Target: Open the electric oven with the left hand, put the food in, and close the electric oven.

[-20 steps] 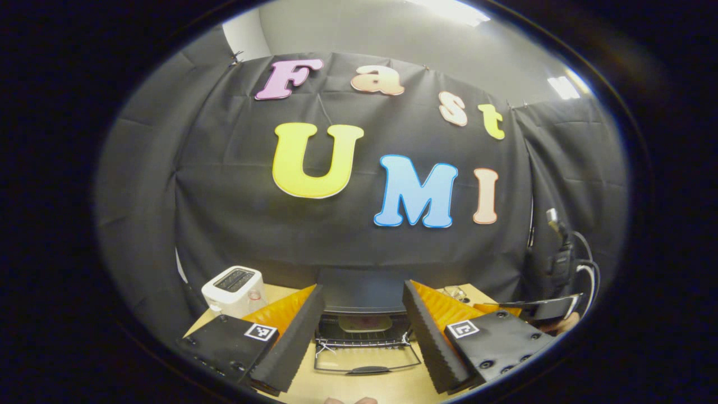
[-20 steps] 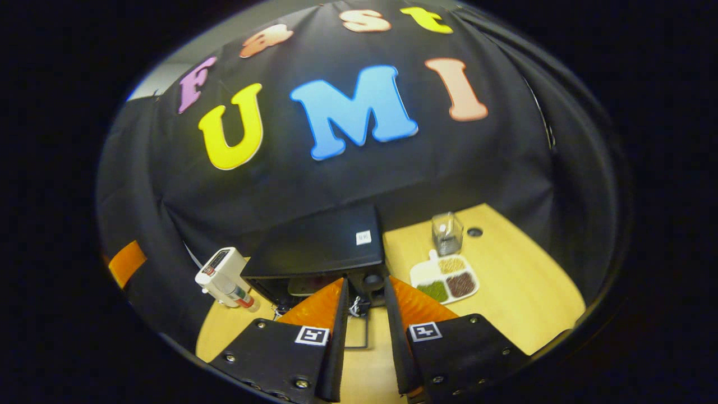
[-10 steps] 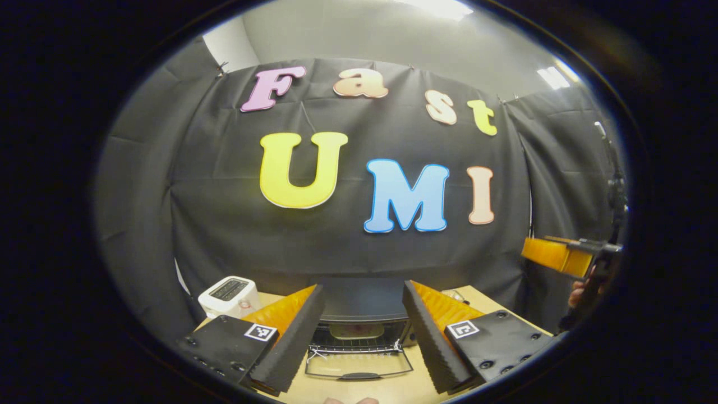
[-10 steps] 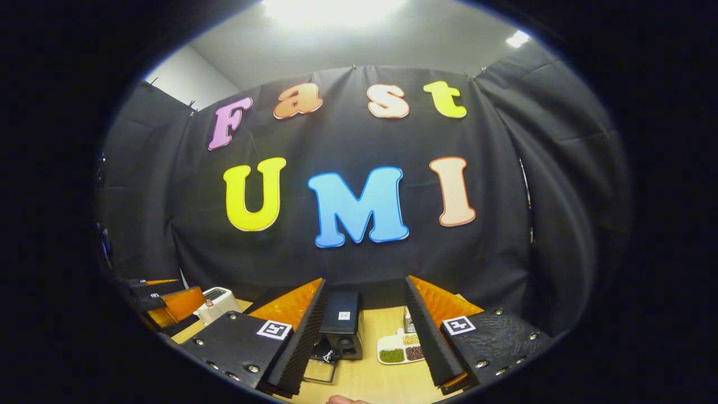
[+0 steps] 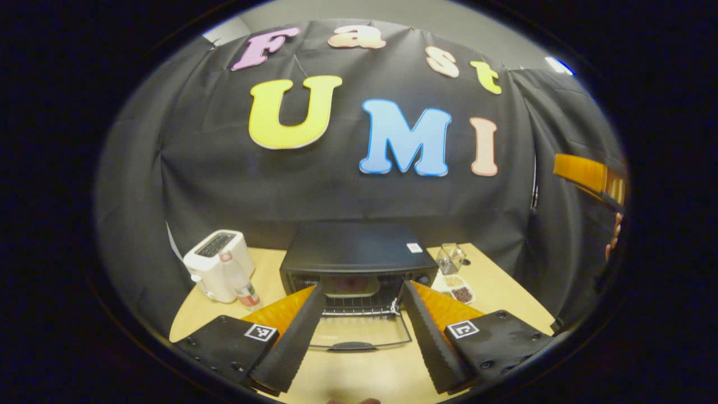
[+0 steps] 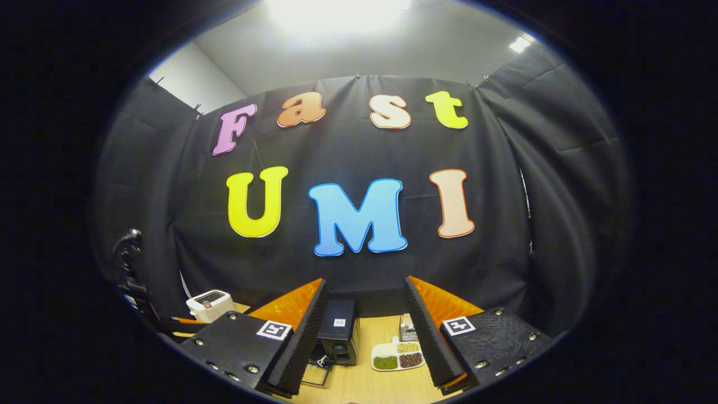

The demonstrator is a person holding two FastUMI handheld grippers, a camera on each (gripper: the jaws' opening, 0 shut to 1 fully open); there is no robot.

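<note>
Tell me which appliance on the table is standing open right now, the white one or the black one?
The black electric oven: its glass door is folded down flat. The white toaster, to its left, has no door.

Both views face oven (image 5: 359, 255) front-on; right view farther back.

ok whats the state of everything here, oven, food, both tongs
electric oven: door down flat, open
food: on a plate inside, on the rack
left tongs: open, empty, facing the oven
right tongs: open, empty, held high and back
sectioned dish: holds beans, right of oven
</note>
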